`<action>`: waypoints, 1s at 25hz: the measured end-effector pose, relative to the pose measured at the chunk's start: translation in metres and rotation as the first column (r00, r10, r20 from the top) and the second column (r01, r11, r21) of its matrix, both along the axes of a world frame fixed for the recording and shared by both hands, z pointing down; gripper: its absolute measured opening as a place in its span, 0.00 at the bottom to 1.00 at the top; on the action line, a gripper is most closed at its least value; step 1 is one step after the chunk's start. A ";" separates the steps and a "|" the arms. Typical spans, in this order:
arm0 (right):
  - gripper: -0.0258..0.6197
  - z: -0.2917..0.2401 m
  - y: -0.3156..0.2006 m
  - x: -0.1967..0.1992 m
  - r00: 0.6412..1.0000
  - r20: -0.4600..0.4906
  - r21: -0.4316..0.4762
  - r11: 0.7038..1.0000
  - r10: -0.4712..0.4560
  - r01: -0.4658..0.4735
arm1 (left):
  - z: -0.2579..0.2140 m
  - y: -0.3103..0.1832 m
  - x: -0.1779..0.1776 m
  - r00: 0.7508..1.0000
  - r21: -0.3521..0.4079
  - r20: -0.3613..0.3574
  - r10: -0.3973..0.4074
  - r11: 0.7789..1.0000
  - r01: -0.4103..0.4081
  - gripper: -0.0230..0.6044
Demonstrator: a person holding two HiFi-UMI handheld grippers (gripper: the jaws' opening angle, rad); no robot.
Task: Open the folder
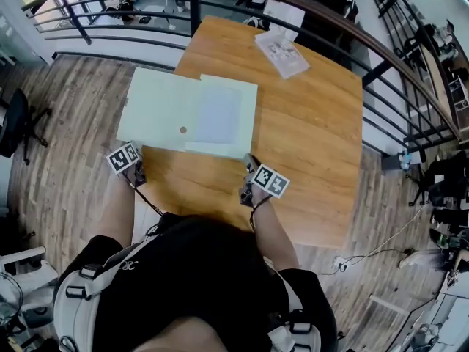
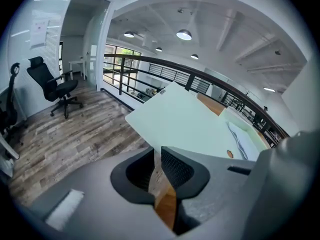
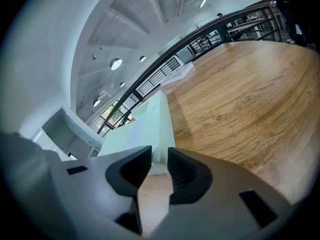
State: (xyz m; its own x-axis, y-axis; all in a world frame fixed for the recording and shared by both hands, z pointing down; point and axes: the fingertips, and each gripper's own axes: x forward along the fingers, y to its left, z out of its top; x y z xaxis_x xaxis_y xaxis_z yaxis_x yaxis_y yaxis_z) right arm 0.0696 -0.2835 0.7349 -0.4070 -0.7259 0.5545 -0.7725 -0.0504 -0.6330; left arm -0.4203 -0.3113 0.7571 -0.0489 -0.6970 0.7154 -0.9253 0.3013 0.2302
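Note:
A pale green folder (image 1: 165,108) lies open and flat on the wooden table (image 1: 315,138). A light sheet (image 1: 218,114) rests in its right half, and a small round brown clasp (image 1: 182,130) sits near the fold. My left gripper (image 1: 133,160) is at the folder's near left corner. In the left gripper view its jaws (image 2: 156,164) stand a narrow gap apart with only table wood between them, and the folder (image 2: 190,124) lies just ahead. My right gripper (image 1: 251,166) is at the near right corner, its jaws (image 3: 159,166) slightly apart and empty, short of the folder (image 3: 145,129).
A packet of papers in clear wrap (image 1: 282,52) lies at the table's far side. A dark metal railing (image 1: 220,9) curves round behind the table. An office chair (image 1: 15,123) stands on the wood floor to the left. The folder's left flap overhangs the table's left edge.

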 end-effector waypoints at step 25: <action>0.20 -0.127 -0.038 -0.001 0.957 -0.289 0.351 0.929 -0.009 0.114 | -0.242 0.015 -0.001 0.861 0.515 0.491 -0.132 0.841 -0.165 0.11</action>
State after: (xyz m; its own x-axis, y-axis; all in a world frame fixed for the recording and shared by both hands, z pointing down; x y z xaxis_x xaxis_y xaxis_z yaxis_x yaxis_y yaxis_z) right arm 0.0690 -0.3212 0.6081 -0.3258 -0.8755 0.3570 -0.9132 0.1936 -0.3586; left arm -0.4216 -0.2961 0.5151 -0.2717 -0.9549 0.1196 -0.9571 0.2551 -0.1377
